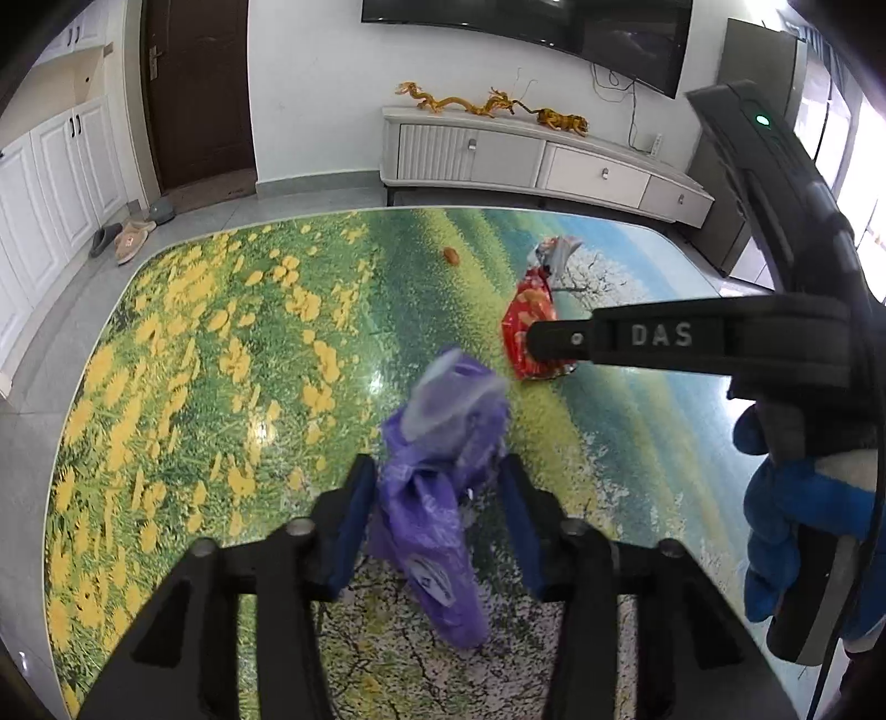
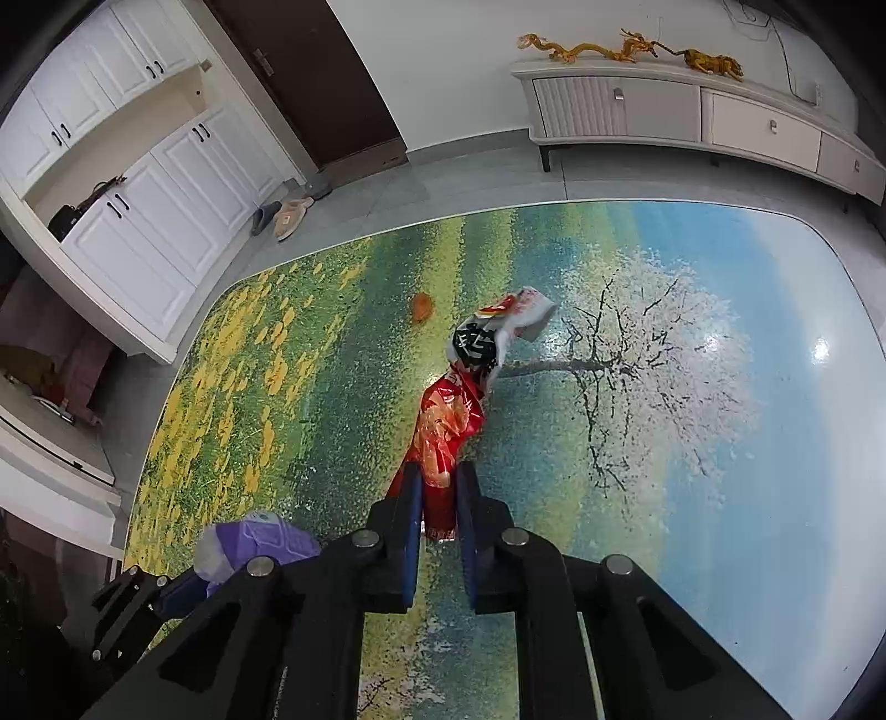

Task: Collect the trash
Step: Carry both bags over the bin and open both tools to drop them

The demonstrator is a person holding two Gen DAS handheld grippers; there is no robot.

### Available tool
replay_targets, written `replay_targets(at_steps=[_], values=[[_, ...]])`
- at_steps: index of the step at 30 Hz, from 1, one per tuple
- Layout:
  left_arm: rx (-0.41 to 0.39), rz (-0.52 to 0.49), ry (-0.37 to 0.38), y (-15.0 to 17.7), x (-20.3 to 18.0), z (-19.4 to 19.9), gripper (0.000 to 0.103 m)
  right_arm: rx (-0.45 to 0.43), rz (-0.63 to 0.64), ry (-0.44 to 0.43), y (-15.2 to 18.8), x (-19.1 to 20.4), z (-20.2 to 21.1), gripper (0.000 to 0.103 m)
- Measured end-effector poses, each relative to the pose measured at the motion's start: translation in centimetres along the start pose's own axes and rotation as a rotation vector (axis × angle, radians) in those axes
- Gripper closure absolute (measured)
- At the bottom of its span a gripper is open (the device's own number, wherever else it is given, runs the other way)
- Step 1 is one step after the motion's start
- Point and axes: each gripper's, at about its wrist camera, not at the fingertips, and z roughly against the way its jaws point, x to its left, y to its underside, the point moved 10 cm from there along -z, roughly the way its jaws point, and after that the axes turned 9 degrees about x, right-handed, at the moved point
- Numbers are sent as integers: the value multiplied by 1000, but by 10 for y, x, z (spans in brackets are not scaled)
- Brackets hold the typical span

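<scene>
Purple plastic bag (image 1: 437, 487), crumpled, lies on the glossy table (image 1: 232, 332) w/ printed meadow and blossom-tree scene. It sits betw the two blue pads (image 1: 349, 520) of the left gripper (image 1: 437, 498). Jaws partly closed around it; left pad looks to touch the plastic, right pad shows a small gap, so can't tell if the grip is firm. Bag's pale top end sticks up past the fingertips.

Red snack wrapper (image 2: 443, 437), shiny foil w/ orange print, lies further out on the table, toward the blossom-tree side. Right gripper (image 2: 437, 498) has its jaws nearly shut, pinching the wrapper's near end betw the pads. In the left wrist view the same gripper reaches in from the right, its black finger marked "DAS" lying over the wrapper (image 1: 526, 327). A blue-gloved hand (image 1: 786, 520) holds that gripper's handle.

White-and-black wrapper (image 2: 498, 332) lies just beyond the red one, touching its far end. Small orange bit (image 2: 422, 306) sits alone nearby, apart from both.

Beyond the table: grey tile floor, white low cabinet (image 2: 692, 111) w/ gold dragon figures (image 2: 626, 50) on top, dark door (image 1: 194, 88), slippers (image 2: 288, 213) by white cupboards (image 2: 166, 183).
</scene>
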Motion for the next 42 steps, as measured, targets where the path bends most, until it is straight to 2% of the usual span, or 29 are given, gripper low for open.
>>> replay_targets(at_steps=[4,9,14,20,25,29,35,42], values=[[-16,18,5,5,5,7,74,-13,29,-24,12,1,8,92],[-61,32,-8,5,6,29,76,-53,62,-52,34,2,35,92],[-120,30,-40,1,1,60,76,-132,96,-50,54,1,86,92],[-229,6,-124,-7,-20,115,76,-249,147,-16,78,2,162,92],[-303,-31,-160,-6,-46,157,76,-327,178,25,107,-3,213,92],[-340,-80,-168,-3,-71,178,76,-366,159,39,125,-13,238,92],[-367,-169,-162,-4,-118,193,76,-417,80,57,146,-55,266,92],[-369,-277,-141,-12,-179,191,76,-459,-28,89,166,-115,290,92]])
